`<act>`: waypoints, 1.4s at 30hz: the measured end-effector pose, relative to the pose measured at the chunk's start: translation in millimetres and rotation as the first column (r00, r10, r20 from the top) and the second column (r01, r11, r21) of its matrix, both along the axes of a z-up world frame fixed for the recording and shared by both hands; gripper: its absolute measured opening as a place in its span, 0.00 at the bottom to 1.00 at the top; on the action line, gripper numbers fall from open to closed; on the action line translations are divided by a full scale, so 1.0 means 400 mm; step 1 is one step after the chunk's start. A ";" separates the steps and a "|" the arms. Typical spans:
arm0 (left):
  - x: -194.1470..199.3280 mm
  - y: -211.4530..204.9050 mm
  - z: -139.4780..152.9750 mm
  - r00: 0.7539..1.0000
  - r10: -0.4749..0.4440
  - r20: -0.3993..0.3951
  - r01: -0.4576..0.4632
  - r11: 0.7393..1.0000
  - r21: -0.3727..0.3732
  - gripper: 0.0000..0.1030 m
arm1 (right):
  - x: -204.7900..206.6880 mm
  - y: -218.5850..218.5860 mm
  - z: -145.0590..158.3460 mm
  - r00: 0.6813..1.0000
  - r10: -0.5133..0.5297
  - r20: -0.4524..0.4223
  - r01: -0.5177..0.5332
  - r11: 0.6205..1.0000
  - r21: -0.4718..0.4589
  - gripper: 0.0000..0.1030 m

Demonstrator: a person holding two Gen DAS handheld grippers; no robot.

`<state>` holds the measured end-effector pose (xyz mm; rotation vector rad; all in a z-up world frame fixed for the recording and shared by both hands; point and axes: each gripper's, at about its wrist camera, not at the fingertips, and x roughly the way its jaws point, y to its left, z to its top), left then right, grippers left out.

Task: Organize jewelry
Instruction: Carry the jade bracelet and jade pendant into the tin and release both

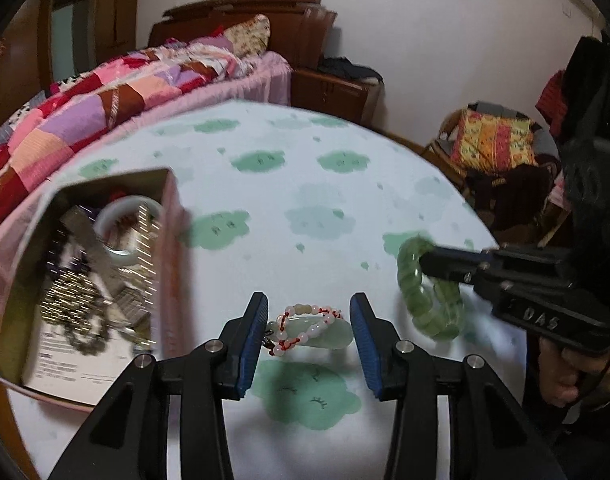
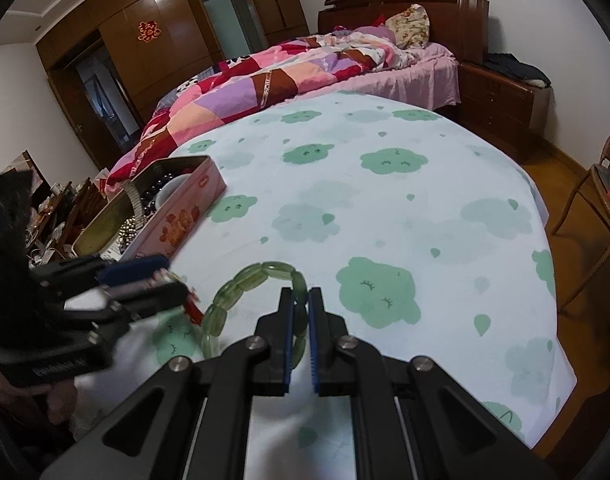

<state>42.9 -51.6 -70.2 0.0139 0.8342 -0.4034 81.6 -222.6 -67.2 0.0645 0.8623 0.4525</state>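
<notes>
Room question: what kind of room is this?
A bedroom, most likely. There is a bed with a patchwork quilt and a pillow, a big wooden wardrobe, and a nightstand beside the bed.

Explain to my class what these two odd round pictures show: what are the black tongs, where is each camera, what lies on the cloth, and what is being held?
There is no robot here. A person holds a hand-held gripper in each hand, a two-fingered tong with a wide-angle camera looking along its fingers. One picture comes from the left tong, the other from the right.

The left hand-held gripper is open, its blue pads either side of a white and red bead bracelet with a pale green pendant lying on the cloud-print cloth.

The right hand-held gripper is shut on a green stone bracelet; the left picture shows this from the side.

To the left stands an open pink tin holding more jewelry, including a pale bangle.
</notes>
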 end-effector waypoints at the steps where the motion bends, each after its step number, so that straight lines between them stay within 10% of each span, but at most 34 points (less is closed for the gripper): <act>1: -0.005 0.013 0.017 1.000 0.011 0.017 -0.010 1.000 -0.007 0.42 | 0.000 0.005 0.004 1.000 0.005 0.004 -0.005 1.000 -0.002 0.09; 15: -0.012 0.213 0.141 0.971 0.190 0.146 -0.188 0.982 -0.026 0.42 | 0.025 0.155 0.103 0.988 0.120 0.096 -0.117 0.993 -0.034 0.09; 42: 0.032 0.372 0.055 0.931 0.353 0.092 -0.352 0.935 -0.035 0.42 | 0.060 0.511 0.064 0.930 0.345 0.128 -0.300 0.912 -0.278 0.09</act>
